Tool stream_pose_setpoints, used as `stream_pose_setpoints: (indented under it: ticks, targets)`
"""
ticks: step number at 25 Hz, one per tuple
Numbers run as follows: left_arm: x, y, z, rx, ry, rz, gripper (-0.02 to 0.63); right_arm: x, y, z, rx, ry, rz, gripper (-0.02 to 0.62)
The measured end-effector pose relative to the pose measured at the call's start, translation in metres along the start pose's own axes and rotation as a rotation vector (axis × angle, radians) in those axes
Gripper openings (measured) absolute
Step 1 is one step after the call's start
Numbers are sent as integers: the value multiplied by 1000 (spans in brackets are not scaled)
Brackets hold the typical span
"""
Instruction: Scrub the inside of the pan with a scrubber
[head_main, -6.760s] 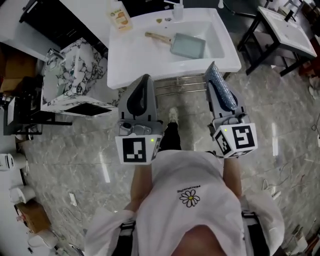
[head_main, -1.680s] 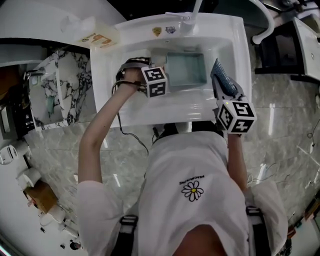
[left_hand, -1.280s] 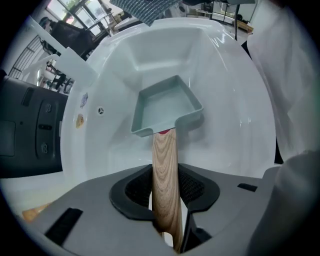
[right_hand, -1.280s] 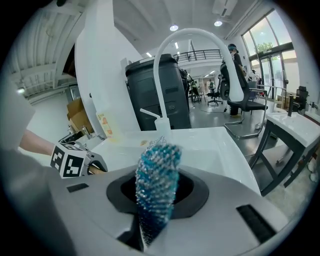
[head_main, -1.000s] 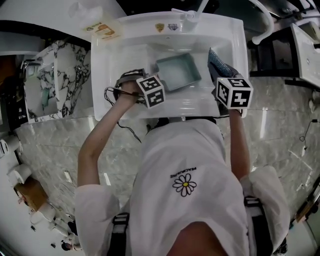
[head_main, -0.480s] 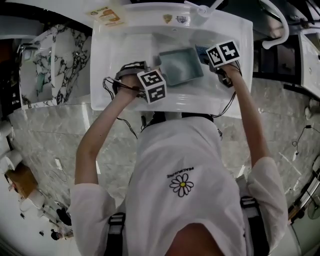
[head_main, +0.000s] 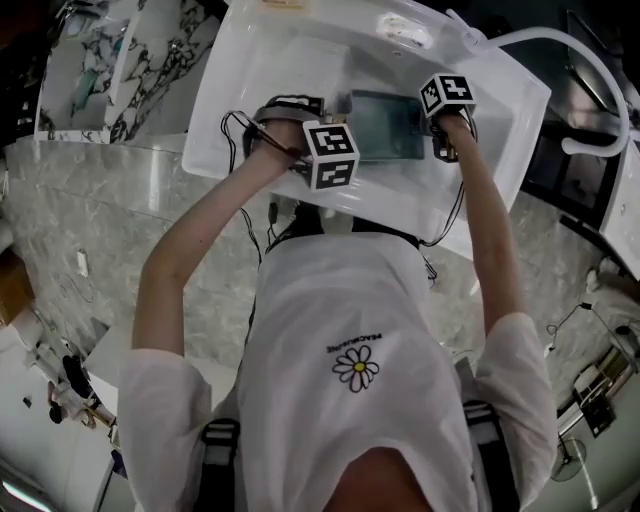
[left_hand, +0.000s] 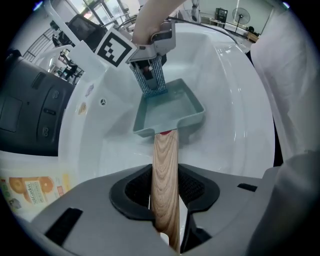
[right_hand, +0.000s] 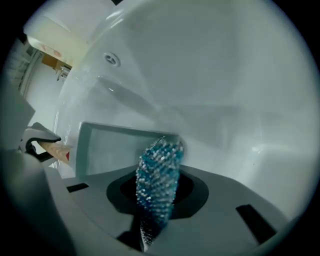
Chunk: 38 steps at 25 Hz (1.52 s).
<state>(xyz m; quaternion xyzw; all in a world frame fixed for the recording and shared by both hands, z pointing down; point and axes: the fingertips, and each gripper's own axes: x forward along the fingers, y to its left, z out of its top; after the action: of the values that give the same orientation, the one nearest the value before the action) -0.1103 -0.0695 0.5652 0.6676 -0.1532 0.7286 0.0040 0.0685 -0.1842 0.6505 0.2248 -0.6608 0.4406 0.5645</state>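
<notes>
scrubber (right_hand: 159, 185): base hidden between fingers (right_hand: 194, 192) | carton (left_hand: 30, 187): cut off by edge

I'm seeing the white sink (head_main: 235, 120) standing on a grey marbled floor (head_main: 70, 220). The teal pan (head_main: 385, 125) is sitting low in the middle of its basin, with its wooden handle (left_hand: 165, 170) pointing toward the left edge. An orange-printed carton (left_hand: 30, 187) is lying on the ledge at the far left corner.

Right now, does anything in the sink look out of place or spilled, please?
Nothing stands out: the left gripper clamps the pan by its wooden handle in the sink; the right gripper holds the scrubber at its rim.
</notes>
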Motion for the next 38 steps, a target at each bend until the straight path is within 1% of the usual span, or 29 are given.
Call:
stream_pose_setpoints:
  ticks: [3, 7, 13, 22, 25, 29, 33, 38]
  targets:
    - [-1, -2, 1, -12, -15, -4, 133, 9, 1, 0, 54, 29, 12, 57]
    - [0, 0, 1, -7, -21, -3, 133, 13, 1, 1, 92, 21, 38, 57]
    - [0, -2, 1, -27, -25, -19, 133, 15, 4, 0, 111, 20, 60, 57]
    - [-1, 0, 1, -29, -31, -24, 133, 16, 11, 2, 158, -5, 103, 57]
    - [-2, 0, 2, -28, -33, -25, 133, 16, 16, 4, 157, -7, 115, 57]
    - [-1, -1, 2, -28, -36, -23, 133, 19, 36, 7, 161, -12, 161, 57]
    - [-1, -1, 2, -31, -41, -20, 133, 20, 51, 8, 91, 1, 133, 57]
    - [-1, -1, 2, -31, -42, -17, 133, 16, 68, 10, 87, -13, 183, 57]
